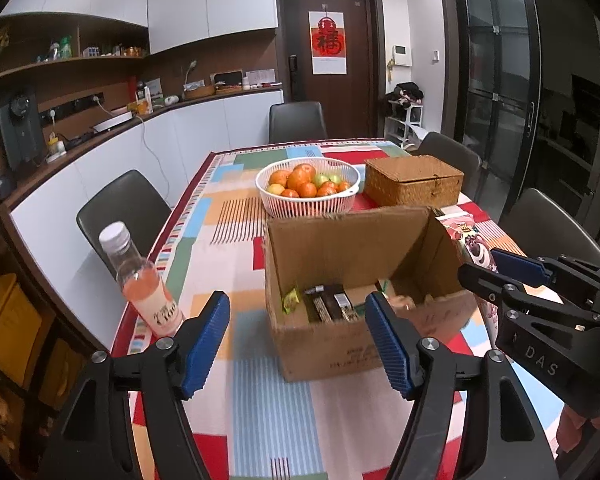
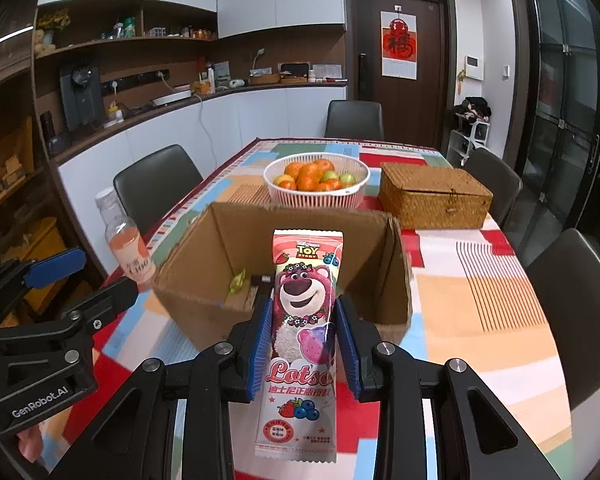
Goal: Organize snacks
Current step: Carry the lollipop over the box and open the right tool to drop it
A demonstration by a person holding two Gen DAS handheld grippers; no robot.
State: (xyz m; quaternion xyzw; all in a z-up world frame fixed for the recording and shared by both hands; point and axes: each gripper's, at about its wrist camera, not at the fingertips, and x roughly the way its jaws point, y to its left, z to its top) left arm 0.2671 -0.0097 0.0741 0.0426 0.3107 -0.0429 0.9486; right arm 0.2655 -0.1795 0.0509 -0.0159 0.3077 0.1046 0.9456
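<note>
An open cardboard box (image 1: 340,336) stands on the patterned tablecloth; it also shows in the right wrist view (image 2: 204,288). Inside lie dark snack bars (image 1: 332,302) and a green packet (image 1: 290,300). My right gripper (image 2: 305,340) is shut on a pink Lotso snack packet (image 2: 304,320), held upright just in front of the box; the same packet (image 1: 478,248) and the right gripper (image 1: 500,272) show at the right of the left wrist view. My left gripper (image 1: 298,340) is open and empty, in front of the box.
A bottle of pink drink (image 1: 144,284) stands near the table's left edge. A white basket of fruit (image 1: 306,188) and a lidded wicker box (image 1: 414,180) sit behind the cardboard box. Dark chairs surround the table.
</note>
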